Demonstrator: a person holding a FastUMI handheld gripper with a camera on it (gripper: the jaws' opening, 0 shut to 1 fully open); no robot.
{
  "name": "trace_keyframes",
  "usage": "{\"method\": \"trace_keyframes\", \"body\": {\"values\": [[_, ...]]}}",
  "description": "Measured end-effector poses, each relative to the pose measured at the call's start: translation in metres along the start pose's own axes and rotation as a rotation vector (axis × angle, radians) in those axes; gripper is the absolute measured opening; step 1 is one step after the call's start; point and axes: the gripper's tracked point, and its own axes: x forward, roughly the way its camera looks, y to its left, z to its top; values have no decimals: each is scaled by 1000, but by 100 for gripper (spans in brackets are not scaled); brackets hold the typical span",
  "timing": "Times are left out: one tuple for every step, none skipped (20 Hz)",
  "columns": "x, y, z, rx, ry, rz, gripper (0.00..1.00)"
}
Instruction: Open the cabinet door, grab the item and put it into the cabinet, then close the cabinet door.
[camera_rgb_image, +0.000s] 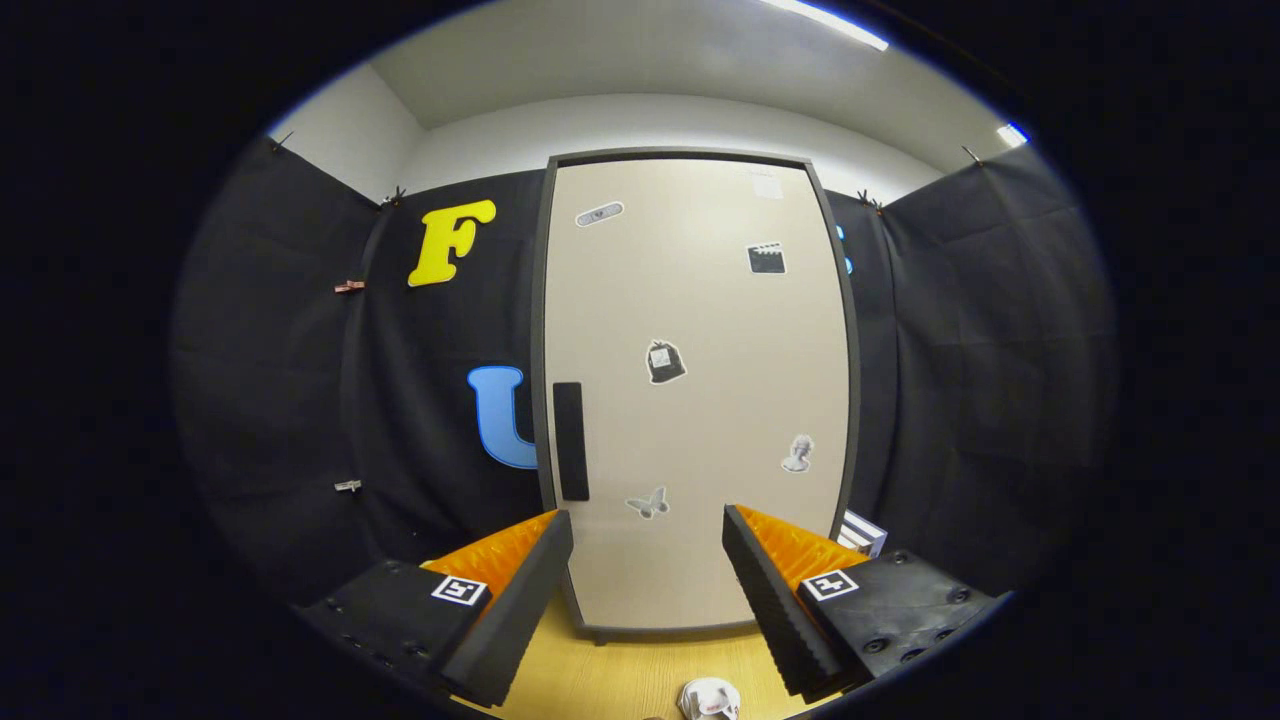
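Note:
A tall beige cabinet (695, 390) with a dark frame stands on the wooden table, straight ahead of my fingers. Its door is closed and carries several small stickers. A black vertical handle (571, 441) sits on the door's left side, a little above my left fingertip. My gripper (648, 530) is open, with a wide gap and nothing between its fingers. A small white item with a red mark (710, 699) lies on the table just below and between the fingers, partly cut off.
The wooden table top (620, 670) runs from under the fingers to the cabinet's base. A white striped box (862, 532) stands beside the cabinet's lower right corner, behind my right finger. Black cloth walls close in on the left and right.

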Motion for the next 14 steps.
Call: {"method": "trace_keyframes", "body": {"values": [[8,4,4,6,-10,6,98],[16,9,7,14,-16,11,98],[24,14,9,20,-22,15,98],[32,17,12,22,-30,19,98],[41,22,13,23,-35,24,98],[50,27,15,21,-41,31,98],[58,31,17,18,-43,37,97],[68,36,16,16,-41,42,97],[77,40,15,14,-37,48,97],[85,44,15,12,-34,50,98],[91,48,13,10,-31,52,97],[99,51,10,8,-26,55,98],[107,54,7,3,-16,57,98],[114,58,1,-3,-5,63,97]]}}
